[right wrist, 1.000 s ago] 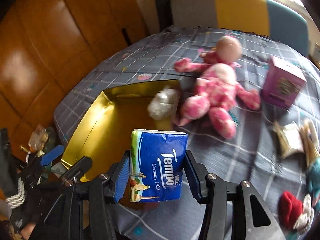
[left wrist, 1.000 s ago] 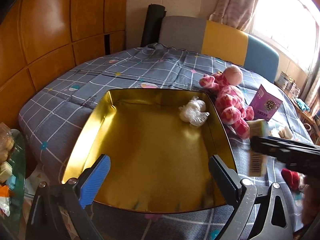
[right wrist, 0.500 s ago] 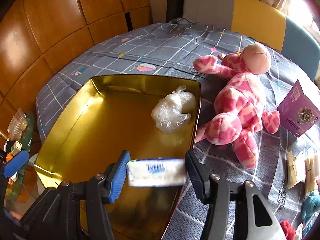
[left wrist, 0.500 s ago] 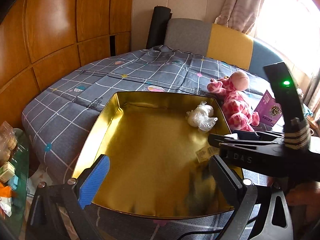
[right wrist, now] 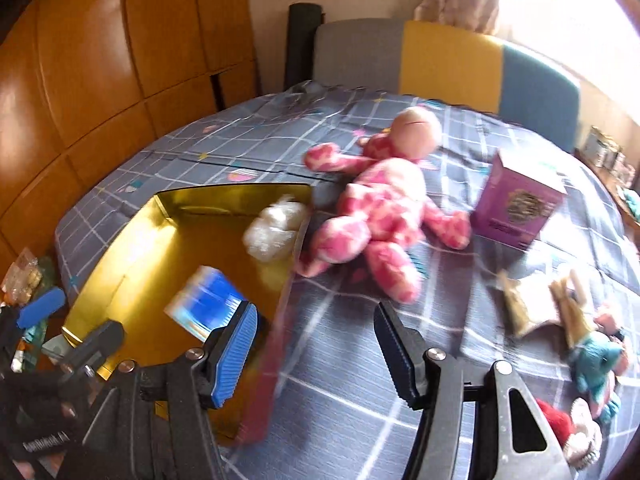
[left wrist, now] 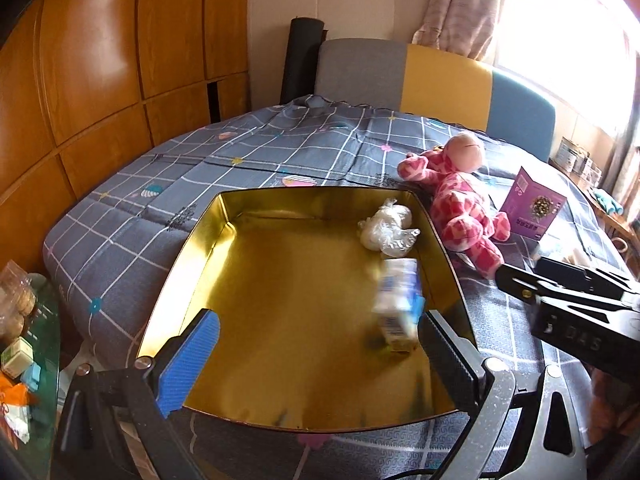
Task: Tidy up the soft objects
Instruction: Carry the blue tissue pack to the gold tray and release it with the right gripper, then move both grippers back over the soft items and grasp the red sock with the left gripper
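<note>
A gold tin tray [left wrist: 208, 240] [right wrist: 120, 256] lies on the checked bed. In it sit a white plastic bag bundle [left wrist: 386, 227] [right wrist: 276, 226] and a blue Tempo tissue pack [left wrist: 398, 306] [right wrist: 208, 304], blurred, by the tray's right wall. My left gripper [left wrist: 316, 360] is open and empty over the tray's near edge. My right gripper [right wrist: 314, 354] is open and empty, to the right of the tray; its body shows in the left wrist view [left wrist: 568, 308]. A pink plush toy [left wrist: 460, 204] [right wrist: 384, 208] lies right of the tray.
A purple box [left wrist: 534, 208] [right wrist: 516, 206] stands beyond the plush. Small paper packets [right wrist: 536, 304], a teal plush [right wrist: 598, 360] and a red-and-white toy [right wrist: 568, 428] lie at the right. A glass side table [left wrist: 24, 340] with clutter stands left. Wooden wall panels and a headboard are behind.
My right gripper opened and let go of the tissue pack, which dropped into the tray. The right gripper then swung right, off the tray. The left gripper stayed open.
</note>
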`<control>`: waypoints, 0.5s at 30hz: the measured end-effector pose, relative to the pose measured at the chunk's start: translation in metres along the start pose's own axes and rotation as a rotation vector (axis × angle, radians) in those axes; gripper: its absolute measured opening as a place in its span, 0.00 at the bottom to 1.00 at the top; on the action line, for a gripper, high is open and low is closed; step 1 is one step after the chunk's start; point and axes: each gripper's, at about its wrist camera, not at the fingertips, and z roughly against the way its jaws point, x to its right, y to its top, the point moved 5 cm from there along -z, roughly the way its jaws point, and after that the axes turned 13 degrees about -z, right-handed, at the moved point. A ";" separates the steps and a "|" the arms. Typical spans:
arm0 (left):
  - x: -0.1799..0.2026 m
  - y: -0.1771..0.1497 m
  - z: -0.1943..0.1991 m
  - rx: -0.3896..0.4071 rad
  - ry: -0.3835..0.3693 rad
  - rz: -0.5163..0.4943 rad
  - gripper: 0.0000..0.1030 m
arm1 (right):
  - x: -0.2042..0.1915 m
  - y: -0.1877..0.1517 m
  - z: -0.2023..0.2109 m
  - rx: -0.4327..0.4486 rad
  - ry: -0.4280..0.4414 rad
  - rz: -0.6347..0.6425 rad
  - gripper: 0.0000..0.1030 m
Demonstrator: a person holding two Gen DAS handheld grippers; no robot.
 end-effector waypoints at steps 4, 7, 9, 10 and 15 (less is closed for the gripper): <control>0.008 0.002 0.005 0.015 -0.001 -0.029 0.98 | 0.023 -0.003 0.014 0.022 -0.041 -0.019 0.60; 0.014 0.002 0.008 0.021 -0.002 -0.046 0.98 | 0.041 -0.005 0.022 0.036 -0.064 -0.048 0.60; 0.017 0.002 0.010 0.023 -0.003 -0.055 0.98 | 0.054 -0.006 0.028 0.046 -0.080 -0.064 0.60; 0.018 0.001 0.011 0.024 -0.003 -0.060 0.98 | 0.060 -0.006 0.031 0.050 -0.090 -0.070 0.60; 0.026 0.002 0.015 0.028 -0.004 -0.085 0.99 | 0.095 -0.005 0.044 0.075 -0.138 -0.113 0.60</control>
